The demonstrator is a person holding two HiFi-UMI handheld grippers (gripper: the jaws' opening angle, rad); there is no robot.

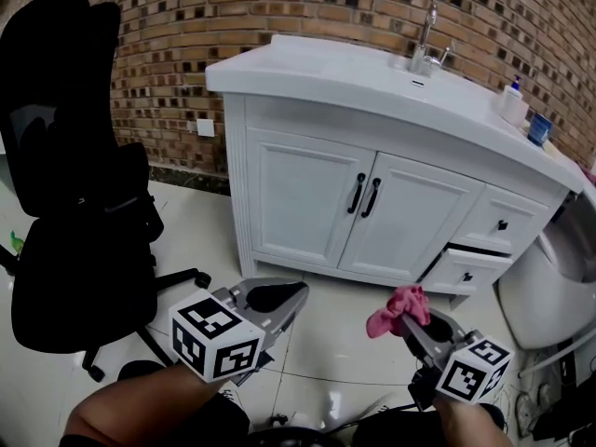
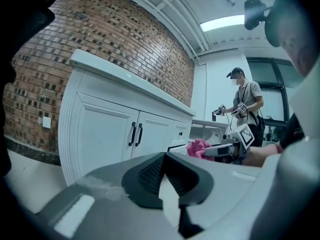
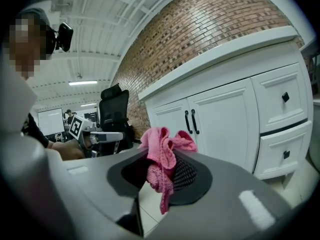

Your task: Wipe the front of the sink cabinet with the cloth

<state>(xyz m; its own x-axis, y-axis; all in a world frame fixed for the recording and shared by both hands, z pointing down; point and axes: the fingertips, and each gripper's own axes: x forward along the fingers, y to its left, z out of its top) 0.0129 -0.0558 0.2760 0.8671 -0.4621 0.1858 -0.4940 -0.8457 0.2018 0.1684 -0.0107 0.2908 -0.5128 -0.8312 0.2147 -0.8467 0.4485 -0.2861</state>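
The white sink cabinet (image 1: 372, 208) stands against the brick wall, with two doors with black handles and drawers at its right. My right gripper (image 1: 416, 322) is shut on a crumpled pink cloth (image 1: 396, 309), held low over the tiled floor, short of the cabinet front. In the right gripper view the cloth (image 3: 162, 156) bunches between the pads and hangs down, with the cabinet (image 3: 225, 124) beyond. My left gripper (image 1: 291, 298) is at lower left, jaw tips together and holding nothing. Its own view shows the cabinet doors (image 2: 100, 134) and the cloth (image 2: 198, 148) off to the right.
A black office chair (image 1: 74, 203) stands at the left. A white toilet (image 1: 549, 287) sits right of the cabinet, whose lower drawer (image 1: 470, 266) is slightly ajar. Faucet (image 1: 426, 40), bottle (image 1: 514, 101) and blue cup (image 1: 539, 128) sit on top. Another person (image 2: 245, 104) stands far off.
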